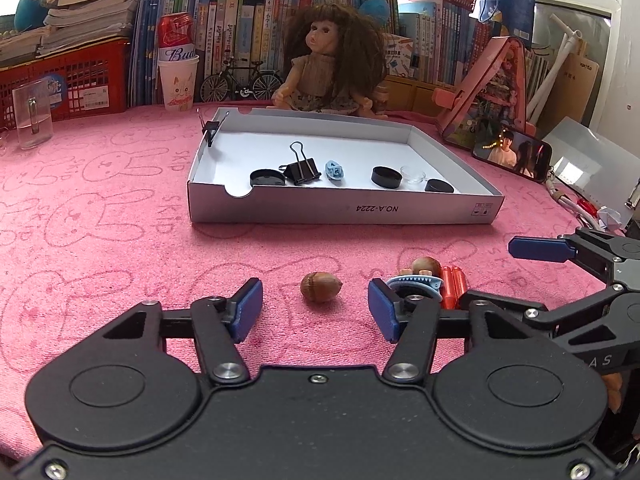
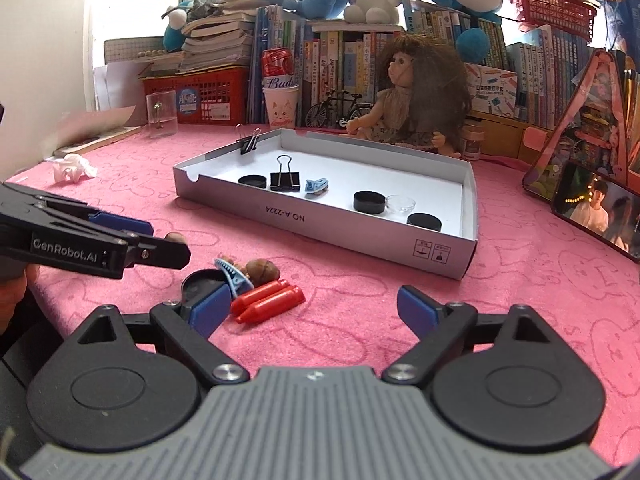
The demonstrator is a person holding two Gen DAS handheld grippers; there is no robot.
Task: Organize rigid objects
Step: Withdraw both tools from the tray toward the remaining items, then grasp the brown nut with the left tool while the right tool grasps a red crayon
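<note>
In the left wrist view, your left gripper [image 1: 315, 312] is standing released, its blue pads apart on either side of a hazelnut [image 1: 321, 287] that is lying untouched on the pink cloth [image 1: 120, 240], in front of the white box [image 1: 344, 210]. In the right wrist view, your right gripper [image 2: 308, 312] is staying wide apart, grasping nothing, with the red crayons [image 2: 269, 301] lying between its fingers near the left pad.

Bright window backlight, soft shadows, fisheye-bent edges, sharp focus
</note>
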